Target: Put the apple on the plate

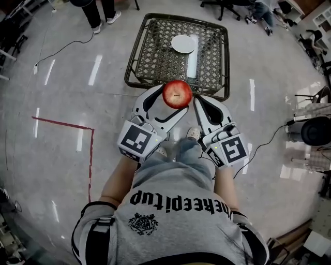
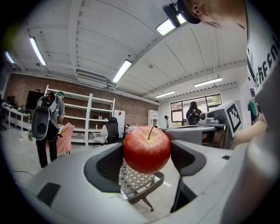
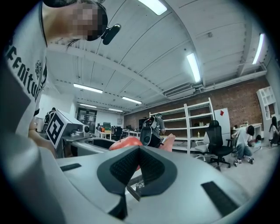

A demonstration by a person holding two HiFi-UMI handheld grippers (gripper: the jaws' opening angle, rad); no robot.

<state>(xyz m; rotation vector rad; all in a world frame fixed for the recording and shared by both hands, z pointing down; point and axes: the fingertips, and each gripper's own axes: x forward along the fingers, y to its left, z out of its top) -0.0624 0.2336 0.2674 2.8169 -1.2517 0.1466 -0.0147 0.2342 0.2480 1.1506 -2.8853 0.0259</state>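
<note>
A red apple (image 1: 177, 93) hangs in the air just in front of the near edge of a dark wire-mesh table (image 1: 155, 62). My left gripper (image 1: 166, 103) is shut on the apple, and in the left gripper view the apple (image 2: 146, 148) fills the gap between the two dark pads, stem up. A white plate (image 1: 183, 44) rests on the far part of the mesh top. My right gripper (image 1: 199, 103) is just right of the apple, shut with nothing in it. In the right gripper view its pads (image 3: 151, 168) meet, and the apple (image 3: 124, 143) shows behind them to the left.
A long pale strip (image 1: 192, 59) lies on the mesh next to the plate. A red tape line (image 1: 91, 155) marks the shiny floor at the left. Cables, office chairs (image 1: 222, 6) and a standing person (image 1: 98, 13) are around the edges, with shelving (image 2: 83, 118) further off.
</note>
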